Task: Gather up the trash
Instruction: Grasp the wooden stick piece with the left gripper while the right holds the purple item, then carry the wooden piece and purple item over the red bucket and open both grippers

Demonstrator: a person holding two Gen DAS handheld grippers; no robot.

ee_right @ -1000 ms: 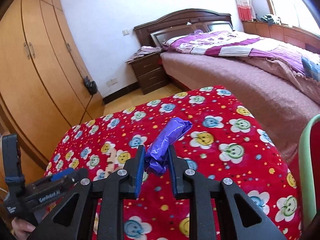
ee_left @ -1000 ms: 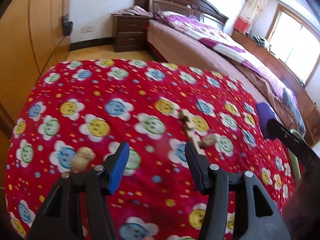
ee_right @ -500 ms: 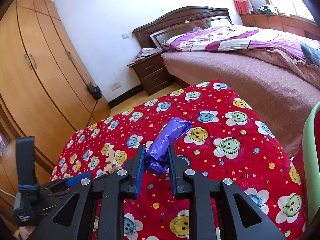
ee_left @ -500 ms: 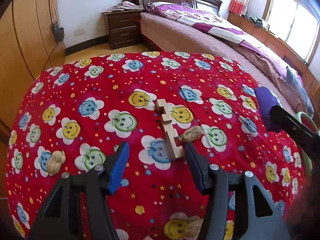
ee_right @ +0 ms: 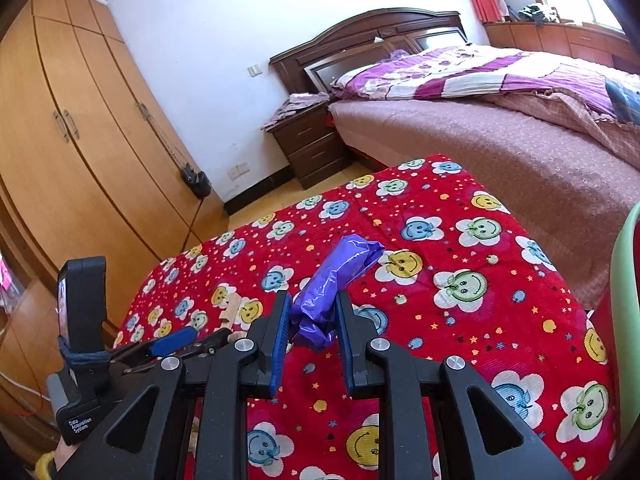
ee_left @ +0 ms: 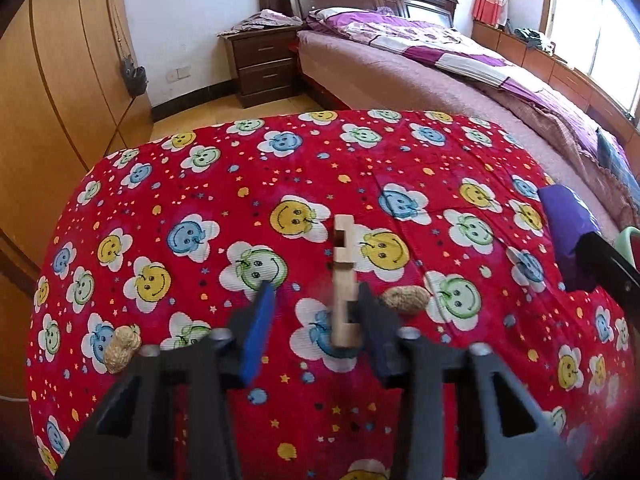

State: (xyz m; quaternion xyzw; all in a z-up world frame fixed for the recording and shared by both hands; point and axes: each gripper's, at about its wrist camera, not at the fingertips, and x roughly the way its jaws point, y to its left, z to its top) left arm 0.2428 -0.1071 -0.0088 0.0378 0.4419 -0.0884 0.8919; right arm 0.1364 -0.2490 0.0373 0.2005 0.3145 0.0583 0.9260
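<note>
A notched wooden piece (ee_left: 343, 280) lies on the red smiley-flower cloth (ee_left: 192, 208), its near end between my left gripper's (ee_left: 316, 300) jaws. Those jaws are closing. The right finger is at the wood, while the blue pad (ee_left: 258, 332) on the left still stands apart from it. One peanut (ee_left: 404, 300) lies just right of the right finger, another peanut (ee_left: 122, 348) at the near left. My right gripper (ee_right: 312, 304) is shut on a crumpled purple bag (ee_right: 340, 276), held above the cloth. The purple bag (ee_left: 568, 232) also shows at the left wrist view's right edge.
A bed with a purple quilt (ee_right: 460, 80) runs along the right, beyond the table. A dark nightstand (ee_left: 264, 64) and wooden wardrobe doors (ee_right: 80, 140) stand behind and left. A pale green chair rim (ee_right: 624, 280) sits at the right edge.
The left gripper slid across the cloth until the wooden piece came between its jaws, and the jaws narrowed. The right gripper kept still with the purple bag.
</note>
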